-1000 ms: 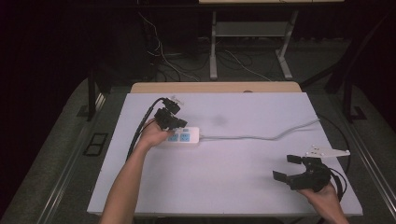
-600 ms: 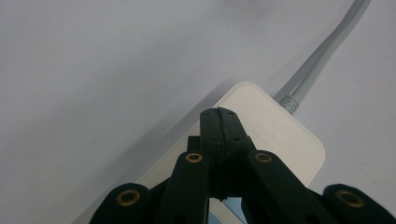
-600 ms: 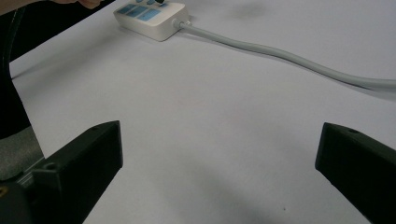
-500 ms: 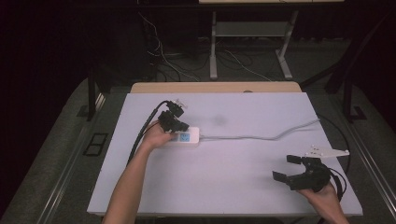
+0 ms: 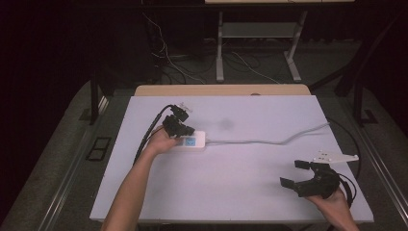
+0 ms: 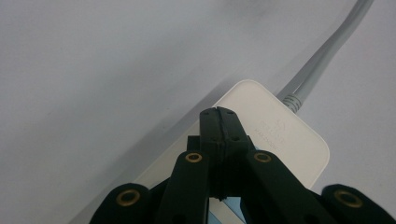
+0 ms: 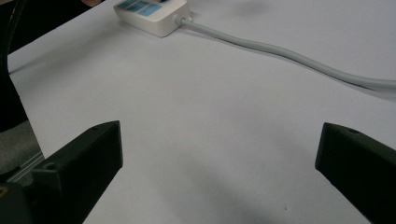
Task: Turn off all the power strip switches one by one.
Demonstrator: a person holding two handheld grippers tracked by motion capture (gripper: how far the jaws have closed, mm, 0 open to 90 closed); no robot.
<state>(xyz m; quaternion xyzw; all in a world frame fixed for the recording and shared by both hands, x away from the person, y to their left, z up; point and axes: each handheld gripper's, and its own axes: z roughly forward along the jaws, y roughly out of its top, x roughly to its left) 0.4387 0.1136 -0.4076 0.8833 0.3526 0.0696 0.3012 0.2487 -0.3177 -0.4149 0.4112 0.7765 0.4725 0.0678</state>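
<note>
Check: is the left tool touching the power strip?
Cannot tell. In the left gripper view the shut left tool overlaps the power strip, hiding any gap; the high view is too coarse.

The left forearm enters from the bottom edge at about 7 o'clock and stretches toward 1 o'clock, its hand wrapped around the left gripper. That gripper's black jaws are pressed together, tips meeting, seen closely in the left gripper view. At roughly 4 o'clock, the right hand holds the right gripper, pointing toward 10 o'clock with its jaws spread wide apart and nothing between them.
</note>
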